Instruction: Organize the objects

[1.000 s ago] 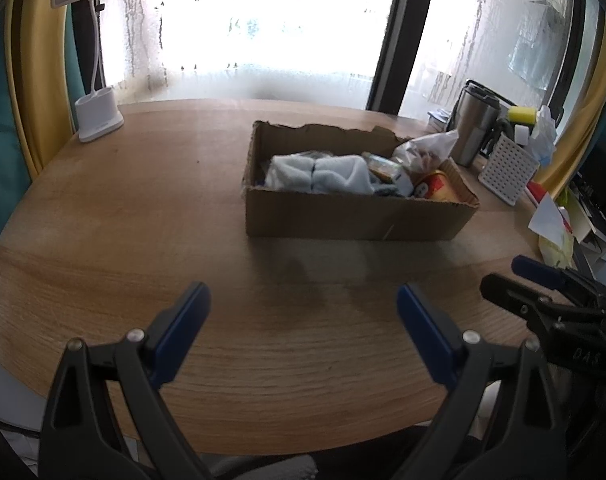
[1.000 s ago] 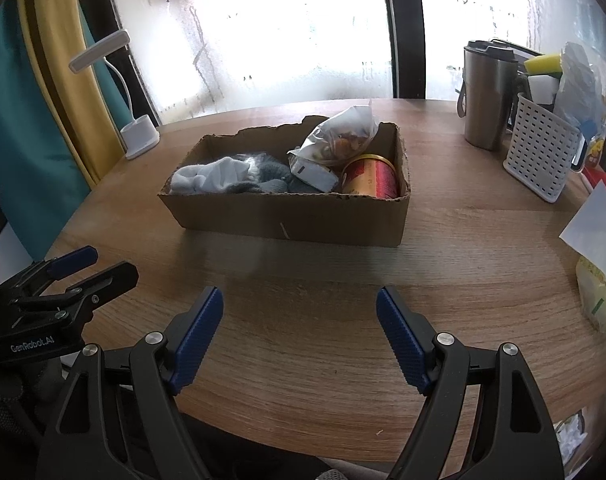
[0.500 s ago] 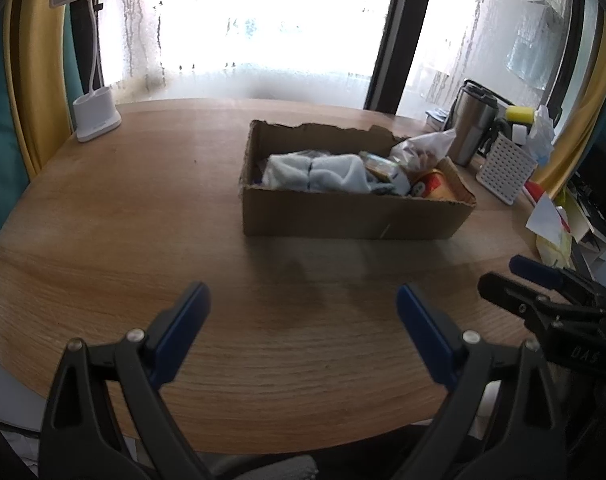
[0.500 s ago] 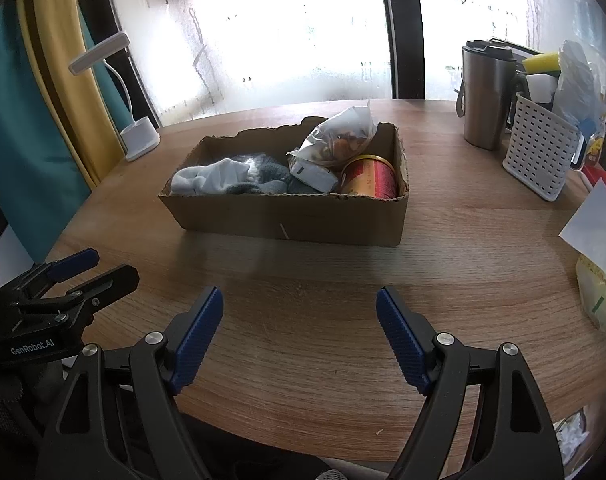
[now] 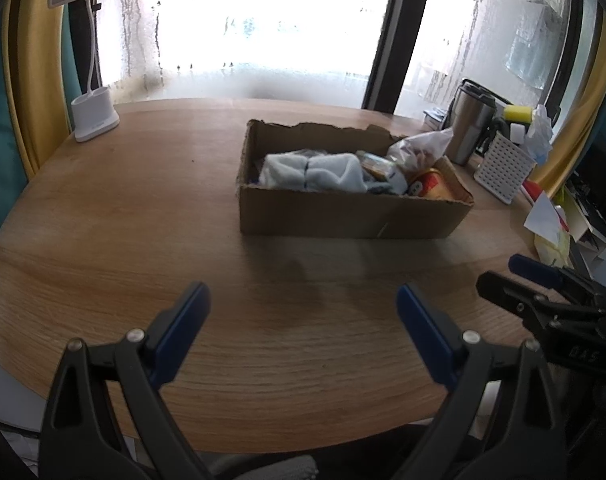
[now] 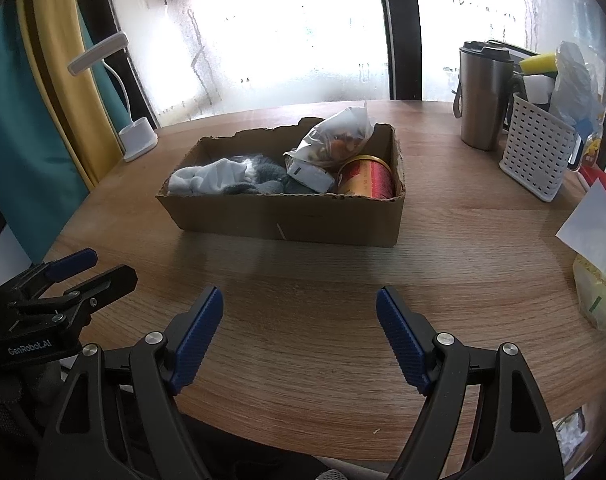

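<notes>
An open cardboard box (image 5: 343,216) (image 6: 287,220) stands in the middle of the round wooden table (image 5: 143,208). It holds white and grey socks (image 6: 219,174), a clear snack bag (image 6: 339,140), a small white packet (image 6: 309,174) and a red and gold can (image 6: 367,178). My left gripper (image 5: 303,312) is open and empty, above the table's near edge, well short of the box. My right gripper (image 6: 299,320) is open and empty too, beside it on the right. Each gripper shows at the edge of the other's view.
A white desk lamp (image 5: 93,120) stands at the far left. A steel travel mug (image 6: 483,100) and a white perforated basket (image 6: 537,158) with a sponge and bags stand at the far right. Papers and a yellow packet (image 6: 599,288) lie at the right edge.
The left wrist view has shifted slightly, so the box sits a little lower and left. Both grippers stay open and empty.
</notes>
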A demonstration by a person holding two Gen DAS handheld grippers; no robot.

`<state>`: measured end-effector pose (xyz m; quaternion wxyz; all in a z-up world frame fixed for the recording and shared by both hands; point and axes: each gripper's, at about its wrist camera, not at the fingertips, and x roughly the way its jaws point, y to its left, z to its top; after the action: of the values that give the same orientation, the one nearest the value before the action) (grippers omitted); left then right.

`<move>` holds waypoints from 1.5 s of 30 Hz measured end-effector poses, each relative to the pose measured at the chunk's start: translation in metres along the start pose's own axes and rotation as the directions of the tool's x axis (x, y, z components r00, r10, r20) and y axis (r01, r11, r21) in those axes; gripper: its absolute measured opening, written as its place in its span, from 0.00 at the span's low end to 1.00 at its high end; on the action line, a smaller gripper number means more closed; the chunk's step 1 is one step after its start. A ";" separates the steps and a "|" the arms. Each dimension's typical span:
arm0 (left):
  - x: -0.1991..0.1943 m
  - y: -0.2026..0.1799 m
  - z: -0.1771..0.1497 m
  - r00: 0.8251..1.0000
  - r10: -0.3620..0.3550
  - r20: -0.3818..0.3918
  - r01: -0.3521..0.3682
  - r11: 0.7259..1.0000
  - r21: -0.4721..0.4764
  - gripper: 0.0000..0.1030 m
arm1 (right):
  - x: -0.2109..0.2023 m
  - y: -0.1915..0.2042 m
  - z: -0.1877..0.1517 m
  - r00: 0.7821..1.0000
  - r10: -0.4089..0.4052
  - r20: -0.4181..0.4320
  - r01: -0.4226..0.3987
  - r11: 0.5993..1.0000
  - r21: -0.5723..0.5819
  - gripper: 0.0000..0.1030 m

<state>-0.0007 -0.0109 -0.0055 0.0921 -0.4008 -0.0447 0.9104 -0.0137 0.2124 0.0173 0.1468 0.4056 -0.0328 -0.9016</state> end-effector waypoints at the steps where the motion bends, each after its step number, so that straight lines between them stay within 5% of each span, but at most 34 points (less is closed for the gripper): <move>1: 0.000 0.000 0.000 1.000 -0.001 0.000 0.001 1.000 0.001 0.93 | 0.000 0.000 0.000 1.000 0.000 0.000 0.000 1.000 -0.001 0.79; 45: -0.002 0.002 -0.001 1.000 -0.006 -0.004 0.006 1.000 -0.006 0.93 | 0.000 0.000 -0.002 1.000 0.000 -0.003 0.000 1.000 0.003 0.79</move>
<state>0.0008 -0.0129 -0.0049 0.0937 -0.4029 -0.0487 0.9091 -0.0128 0.2122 0.0159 0.1462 0.4073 -0.0338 -0.9009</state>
